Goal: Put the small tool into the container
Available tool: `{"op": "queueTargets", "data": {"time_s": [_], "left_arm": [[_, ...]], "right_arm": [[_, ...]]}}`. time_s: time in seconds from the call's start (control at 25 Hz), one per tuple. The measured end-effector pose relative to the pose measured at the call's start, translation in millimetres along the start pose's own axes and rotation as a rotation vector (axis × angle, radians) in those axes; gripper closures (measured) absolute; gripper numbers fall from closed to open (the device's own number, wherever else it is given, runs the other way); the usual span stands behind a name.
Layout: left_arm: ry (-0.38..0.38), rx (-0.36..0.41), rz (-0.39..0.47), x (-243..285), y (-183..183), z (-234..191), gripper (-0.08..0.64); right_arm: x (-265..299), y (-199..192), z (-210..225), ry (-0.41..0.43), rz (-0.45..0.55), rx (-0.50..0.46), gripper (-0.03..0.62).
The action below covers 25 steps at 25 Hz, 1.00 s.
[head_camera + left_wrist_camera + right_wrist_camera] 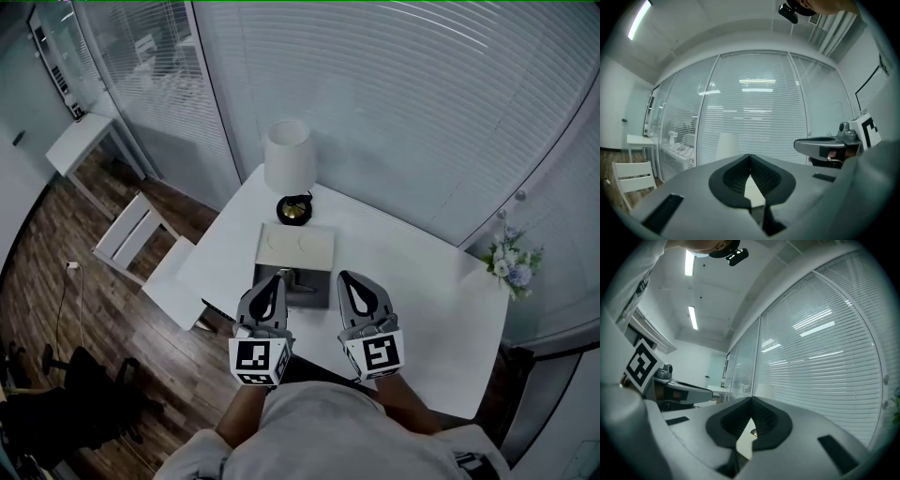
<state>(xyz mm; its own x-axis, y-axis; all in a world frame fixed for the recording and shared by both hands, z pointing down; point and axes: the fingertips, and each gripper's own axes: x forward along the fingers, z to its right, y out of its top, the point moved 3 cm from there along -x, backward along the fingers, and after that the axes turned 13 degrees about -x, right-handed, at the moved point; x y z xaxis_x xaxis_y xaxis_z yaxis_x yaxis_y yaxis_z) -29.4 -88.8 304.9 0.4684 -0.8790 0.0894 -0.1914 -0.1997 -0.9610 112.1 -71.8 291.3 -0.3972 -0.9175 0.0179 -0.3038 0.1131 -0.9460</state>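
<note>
The container [296,247] is a flat white box near the middle of the white table [441,309]. Its lid lies open at the far side, and its grey tray [315,292] faces me. A small metallic tool [292,277] lies in the tray, partly hidden by my left gripper. Held level above the table's near edge, my left gripper [274,280] [749,155] is shut and holds nothing. To its right, my right gripper [348,277] [751,399] hangs at the same height, shut and empty too. Each gripper view looks at the blinds, not the box.
A lamp with a white shade [288,156] and a black and gold base [295,210] stands behind the box. A bunch of flowers [511,259] is at the table's far right corner. Left of the table are a white chair [139,238] and a small side table [81,141].
</note>
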Motion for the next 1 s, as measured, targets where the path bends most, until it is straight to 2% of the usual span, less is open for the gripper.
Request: {"op": "queueTargets", "data": {"time_s": [0.28,0.8,1.0], "left_arm": [[0.008,-0.007,-0.008,-6,0,-3,0.537],[0.023,-0.014,-0.022,3,-4,-9,0.537],[0.023,-0.025,-0.02,0,4,-14,0.537]], "right_arm": [[2,4,-7,0.023,-0.001,-0.003,0.566],[9,-8,-2,0.019,-0.033,-0.02,0.566],[10,0,-2,0.01,-0.031,-0.015,0.566]]}}
